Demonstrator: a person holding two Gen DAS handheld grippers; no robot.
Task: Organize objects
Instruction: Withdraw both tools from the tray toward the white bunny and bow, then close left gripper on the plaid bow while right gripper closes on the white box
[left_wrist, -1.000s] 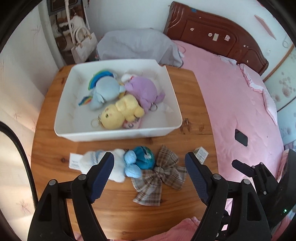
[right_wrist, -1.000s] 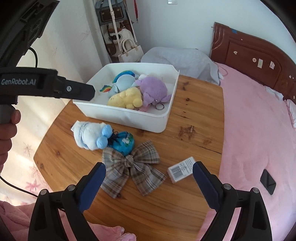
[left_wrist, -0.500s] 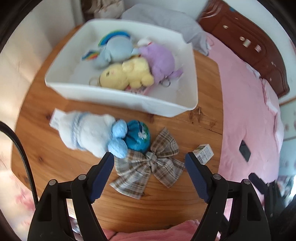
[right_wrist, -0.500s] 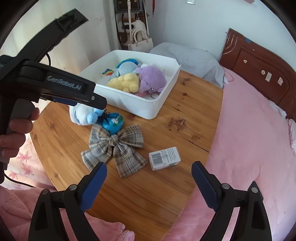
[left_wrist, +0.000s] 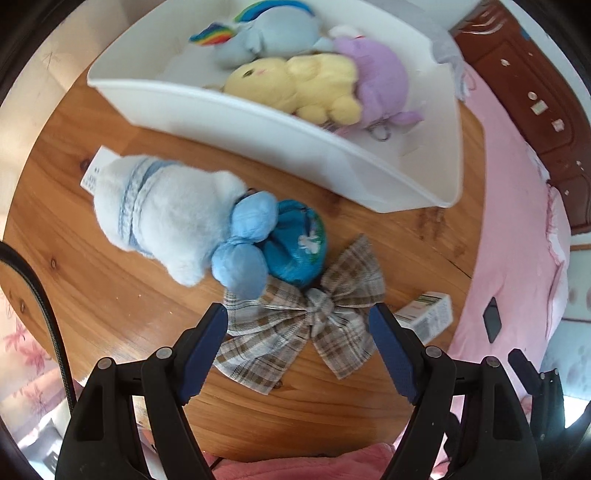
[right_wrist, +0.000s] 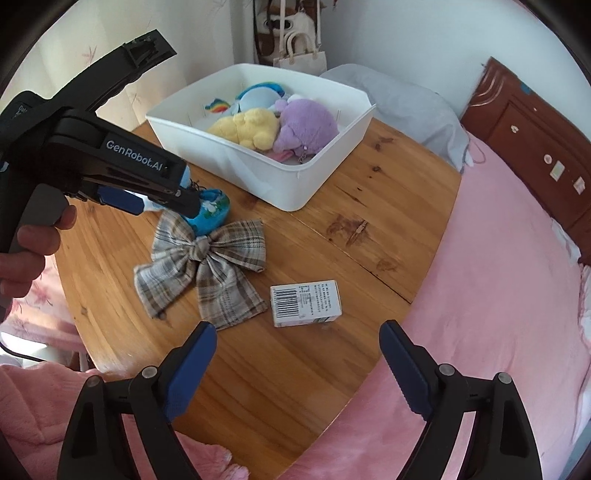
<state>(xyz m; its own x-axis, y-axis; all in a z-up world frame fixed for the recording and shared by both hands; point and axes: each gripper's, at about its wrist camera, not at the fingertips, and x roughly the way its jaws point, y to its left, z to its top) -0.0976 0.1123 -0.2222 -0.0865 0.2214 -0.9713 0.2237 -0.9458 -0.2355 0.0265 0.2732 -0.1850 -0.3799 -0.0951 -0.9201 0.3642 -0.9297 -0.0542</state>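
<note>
Over plaid bow (left_wrist: 303, 325), left claw (left_wrist: 298, 339) spread, pointing down

Right wrist view: left gripper (right_wrist: 162, 201) body covers most of the white plush (right_wrist: 147, 202) and part of the blue pouch (right_wrist: 210, 216). Text on the small box (right_wrist: 306, 303) too small to read. Left wrist view: blue pony plush (left_wrist: 269, 31) cut off at top edge; paper tag (left_wrist: 95, 171) half hidden under the white plush (left_wrist: 173, 218).

three plush toys (left_wrist: 295, 62) in bin (left_wrist: 406, 177); on table one white plush (left_wrist: 166, 218), one teal pouch (left_wrist: 299, 251), one plaid bow (left_wrist: 306, 321), one small box (right_wrist: 306, 303)
</note>
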